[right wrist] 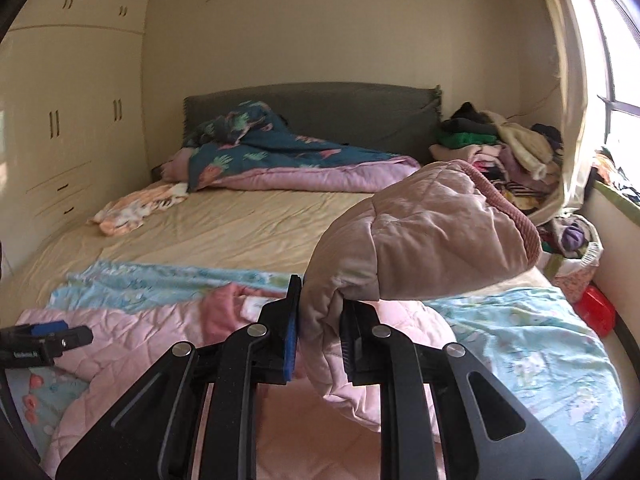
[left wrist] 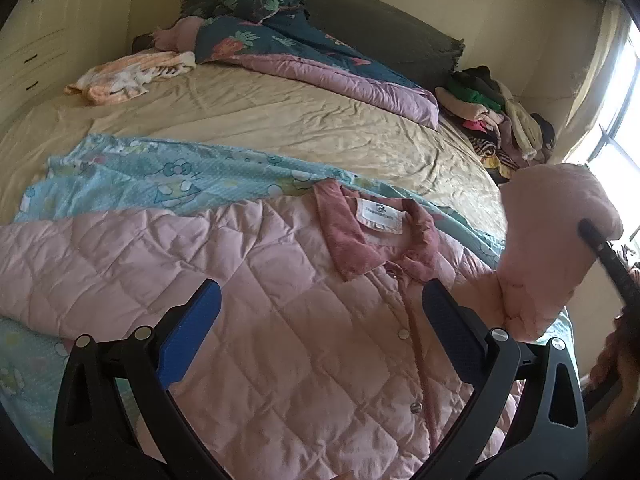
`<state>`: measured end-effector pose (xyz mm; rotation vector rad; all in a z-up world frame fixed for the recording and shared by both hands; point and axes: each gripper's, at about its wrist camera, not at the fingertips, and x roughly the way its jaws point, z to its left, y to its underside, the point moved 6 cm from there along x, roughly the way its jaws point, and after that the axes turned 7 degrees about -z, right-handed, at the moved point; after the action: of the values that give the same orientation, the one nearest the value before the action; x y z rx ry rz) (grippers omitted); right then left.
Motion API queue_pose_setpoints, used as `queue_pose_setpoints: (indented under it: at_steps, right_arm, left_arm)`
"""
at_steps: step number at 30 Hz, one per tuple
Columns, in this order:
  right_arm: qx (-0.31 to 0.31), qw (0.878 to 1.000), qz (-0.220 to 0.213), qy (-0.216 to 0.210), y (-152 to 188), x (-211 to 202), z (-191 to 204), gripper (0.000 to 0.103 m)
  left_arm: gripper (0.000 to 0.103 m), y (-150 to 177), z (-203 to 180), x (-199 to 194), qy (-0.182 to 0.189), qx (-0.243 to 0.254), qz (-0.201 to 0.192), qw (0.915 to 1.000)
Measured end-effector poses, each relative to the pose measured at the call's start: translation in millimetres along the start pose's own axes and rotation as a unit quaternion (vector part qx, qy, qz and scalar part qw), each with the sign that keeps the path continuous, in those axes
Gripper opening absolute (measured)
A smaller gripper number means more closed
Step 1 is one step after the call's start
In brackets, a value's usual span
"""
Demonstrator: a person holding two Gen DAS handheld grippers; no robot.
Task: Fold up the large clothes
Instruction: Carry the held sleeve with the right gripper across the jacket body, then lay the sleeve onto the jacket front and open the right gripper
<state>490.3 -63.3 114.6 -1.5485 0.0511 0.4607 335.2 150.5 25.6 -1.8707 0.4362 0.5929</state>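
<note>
The bed [right wrist: 248,224] wears a creased beige sheet [left wrist: 280,120]. At its head lies a rumpled teal-and-lilac quilt [right wrist: 288,160], with a small peach-and-white cloth [right wrist: 132,208] just beside it. Near the foot spreads a light-blue cartoon-print blanket [left wrist: 168,184] — a pink quilted jacket [left wrist: 248,272] rests on it. Heaped clothes [right wrist: 500,148] crowd the window-side corner.

A beige-sheeted bed [right wrist: 248,224] carries a teal-and-lilac quilt [right wrist: 280,160] at twelve o'clock against the grey headboard [right wrist: 320,108]. An orange-white cloth [right wrist: 132,208] lies at ten o'clock, a clothes pile [right wrist: 500,148] at two o'clock. Cream wardrobes [right wrist: 60,120] stand at nine o'clock.
</note>
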Motion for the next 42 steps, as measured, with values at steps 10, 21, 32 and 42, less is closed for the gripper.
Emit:
queue_pose_setpoints:
  at_steps: [10,21,32,42]
  right_arm:
    - [-0.050,0.997,0.044,-0.039,46,35,74,0.017]
    - [-0.108,0.987,0.094,-0.072,107,58,122,0.017]
    - [-0.144,0.969,0.160,-0.118,165,67,169,0.034]
    - [-0.107,0.966,0.176,-0.158,171,38,160,0.066]
  left_arm:
    - [0.094,6,30,2,-0.006,-0.027,0.006,0.9996]
    - [0.094,7,46,3,0.007,-0.050,0.009,0.9987]
    - [0.094,28,52,22,0.051,-0.114,0.047,0.9911]
    - [0.094,70,42,60,0.089,-0.170,0.117,0.9744]
